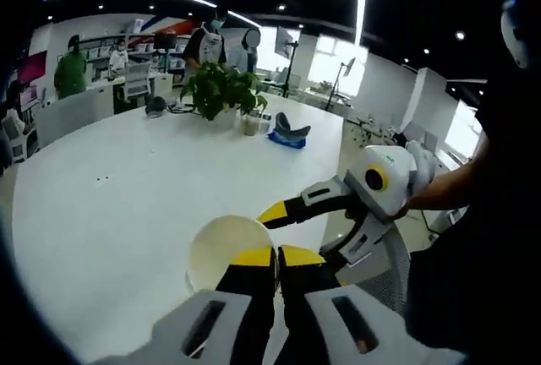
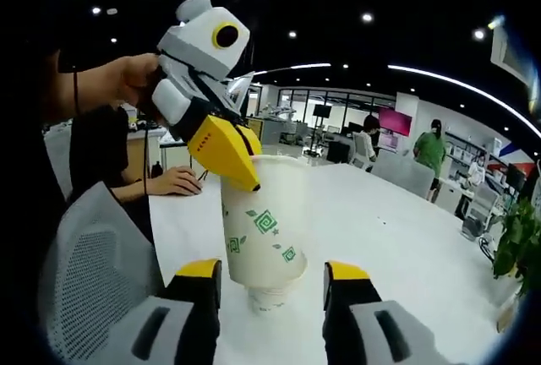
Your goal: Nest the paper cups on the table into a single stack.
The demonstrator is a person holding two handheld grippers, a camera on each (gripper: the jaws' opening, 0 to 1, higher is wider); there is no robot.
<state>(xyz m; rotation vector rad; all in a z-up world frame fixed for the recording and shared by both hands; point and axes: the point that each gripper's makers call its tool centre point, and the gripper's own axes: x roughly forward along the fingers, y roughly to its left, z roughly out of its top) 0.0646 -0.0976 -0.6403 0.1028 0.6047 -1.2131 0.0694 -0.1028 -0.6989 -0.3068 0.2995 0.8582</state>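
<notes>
the left claw (image 2: 241, 166) pinches the rim of the paper cup (image 2: 264, 234), holding it upright on the tabletop (image 2: 397, 238). the right claw (image 2: 274, 285) waits wide open around its base, gripping nothing, likely to steady it.

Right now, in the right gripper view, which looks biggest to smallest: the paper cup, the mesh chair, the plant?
1. Mesh chair, though it sits nearest the camera.
2. Paper cup.
3. Plant, far off and cut by the edge, so its rank is unsure.

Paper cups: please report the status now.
Left tool shut on paper cup rim. Right tool open around smaller cup beneath. Nothing in the way.
</notes>
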